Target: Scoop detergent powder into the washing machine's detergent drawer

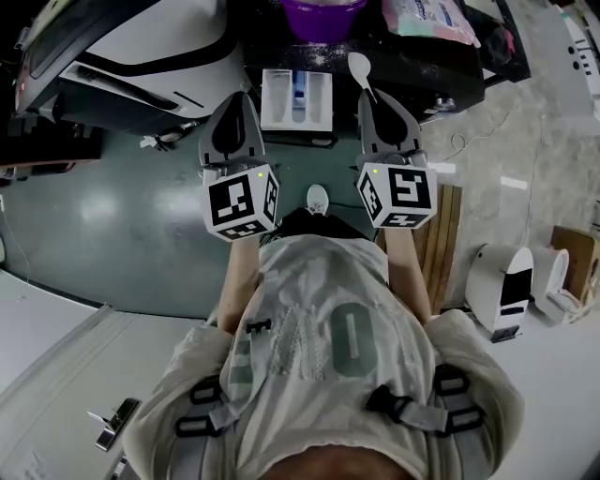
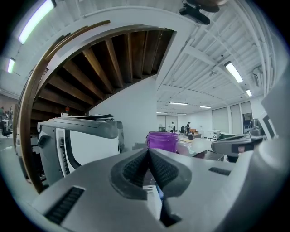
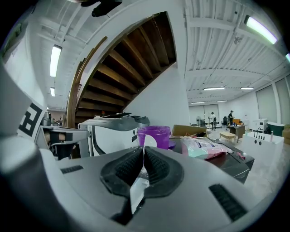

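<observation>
The white detergent drawer (image 1: 297, 98) with a blue middle insert stands pulled out just ahead of both grippers. My left gripper (image 1: 240, 97) hangs at its left side, shut with nothing between the pads (image 2: 148, 152). At the drawer's right side my right gripper (image 1: 373, 96) is shut on the handle of a white spoon (image 1: 359, 67), whose bowl points up and forward. In the right gripper view the spoon handle (image 3: 138, 190) runs down between the pads and its bowl (image 3: 149, 141) stands in front of the purple tub (image 3: 154, 135). The purple tub (image 1: 323, 14) sits beyond the drawer.
A white washing machine (image 1: 112, 56) lies to the left. A pink detergent bag (image 1: 427, 17) rests on the dark top right of the tub. White appliances (image 1: 502, 286) stand on the floor at the right, beside wooden slats (image 1: 448, 234).
</observation>
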Demonstrator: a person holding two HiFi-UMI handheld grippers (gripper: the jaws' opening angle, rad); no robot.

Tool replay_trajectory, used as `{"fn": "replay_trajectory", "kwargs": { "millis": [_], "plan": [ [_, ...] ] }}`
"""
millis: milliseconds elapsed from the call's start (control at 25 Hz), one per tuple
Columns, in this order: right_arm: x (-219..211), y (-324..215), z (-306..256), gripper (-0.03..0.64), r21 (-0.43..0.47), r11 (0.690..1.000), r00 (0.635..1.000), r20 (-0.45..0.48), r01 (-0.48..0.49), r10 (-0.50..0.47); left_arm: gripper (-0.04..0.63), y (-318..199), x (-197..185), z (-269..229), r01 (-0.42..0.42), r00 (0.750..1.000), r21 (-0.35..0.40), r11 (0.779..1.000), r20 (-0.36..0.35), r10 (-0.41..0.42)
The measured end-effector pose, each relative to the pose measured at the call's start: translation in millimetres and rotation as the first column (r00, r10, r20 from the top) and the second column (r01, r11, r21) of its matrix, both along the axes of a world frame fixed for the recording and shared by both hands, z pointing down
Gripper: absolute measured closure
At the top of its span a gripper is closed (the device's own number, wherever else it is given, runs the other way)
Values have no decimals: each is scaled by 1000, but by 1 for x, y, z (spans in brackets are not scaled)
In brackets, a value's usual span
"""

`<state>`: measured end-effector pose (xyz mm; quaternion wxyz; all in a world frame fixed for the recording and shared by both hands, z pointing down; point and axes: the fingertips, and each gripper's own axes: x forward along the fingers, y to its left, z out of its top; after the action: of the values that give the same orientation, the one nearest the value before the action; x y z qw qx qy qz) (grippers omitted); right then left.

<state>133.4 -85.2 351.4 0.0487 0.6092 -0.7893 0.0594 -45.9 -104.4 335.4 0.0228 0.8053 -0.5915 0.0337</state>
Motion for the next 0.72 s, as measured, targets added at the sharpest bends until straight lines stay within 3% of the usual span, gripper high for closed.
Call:
{"fn": "replay_trajectory", "kwargs": {
  "millis": [280,720],
  "plan": [
    [-2,-8,2,607,-6,1000,1000,9,18,-18,575,-11,5,-4,3,1000,6,1000,8,-3],
    [1,-36,-9,607,14,1000,1000,13,-12,12,575,-41,23,-10,-67,998,5,998,-1,67]
  ]
}}
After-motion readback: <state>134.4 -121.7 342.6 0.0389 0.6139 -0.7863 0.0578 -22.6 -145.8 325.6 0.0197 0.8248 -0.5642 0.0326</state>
